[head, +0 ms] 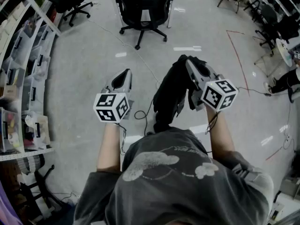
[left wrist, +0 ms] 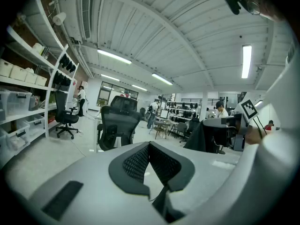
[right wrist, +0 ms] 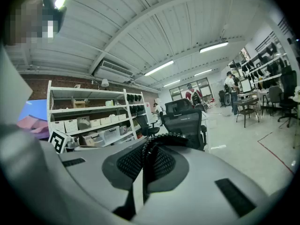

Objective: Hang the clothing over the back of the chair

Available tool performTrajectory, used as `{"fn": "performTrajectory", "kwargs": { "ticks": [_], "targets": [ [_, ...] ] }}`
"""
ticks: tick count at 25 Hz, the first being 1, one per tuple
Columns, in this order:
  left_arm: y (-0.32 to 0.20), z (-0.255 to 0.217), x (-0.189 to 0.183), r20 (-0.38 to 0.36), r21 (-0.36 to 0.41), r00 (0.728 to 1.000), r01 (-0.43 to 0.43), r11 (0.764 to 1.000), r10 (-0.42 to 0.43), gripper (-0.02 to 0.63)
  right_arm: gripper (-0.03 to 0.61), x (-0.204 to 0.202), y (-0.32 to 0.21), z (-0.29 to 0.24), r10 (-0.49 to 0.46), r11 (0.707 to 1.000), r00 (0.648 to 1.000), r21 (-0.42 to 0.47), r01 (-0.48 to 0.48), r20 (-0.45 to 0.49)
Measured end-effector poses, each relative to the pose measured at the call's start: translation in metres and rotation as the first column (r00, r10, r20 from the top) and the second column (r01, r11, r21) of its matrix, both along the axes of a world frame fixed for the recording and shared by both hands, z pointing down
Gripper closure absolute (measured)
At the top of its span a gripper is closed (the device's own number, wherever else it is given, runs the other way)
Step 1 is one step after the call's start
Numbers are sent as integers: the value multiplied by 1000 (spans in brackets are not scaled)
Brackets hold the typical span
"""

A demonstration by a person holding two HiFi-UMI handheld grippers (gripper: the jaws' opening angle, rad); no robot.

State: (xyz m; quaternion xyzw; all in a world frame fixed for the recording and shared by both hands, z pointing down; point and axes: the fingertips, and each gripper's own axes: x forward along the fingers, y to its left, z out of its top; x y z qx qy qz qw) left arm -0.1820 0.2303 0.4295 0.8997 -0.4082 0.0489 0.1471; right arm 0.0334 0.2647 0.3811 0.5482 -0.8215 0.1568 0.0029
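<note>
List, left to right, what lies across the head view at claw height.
In order: storage shelves → left claw → black clothing → red floor line → a person's leg at the right edge.

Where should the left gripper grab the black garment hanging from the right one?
Likely its top edge just beside the right gripper, coming in from the left: the black garment hangs bunched from those shut jaws, its near side facing the left gripper.
</note>
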Motion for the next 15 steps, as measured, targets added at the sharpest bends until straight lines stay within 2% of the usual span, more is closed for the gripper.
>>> {"fn": "performTrajectory", "kwargs": {
  "ticks": [7, 15],
  "targets": [
    [11, -5, 1, 4, 11, 1000, -14, 1000, 14, 613, 580, -4, 11, 2, 15, 1000, 1000, -4, -15, 0],
    [31, 2, -5, 0, -12, 999, -33, 999, 33, 613, 580, -9, 32, 2, 29, 1000, 1000, -8, -29, -5]
  ]
}}
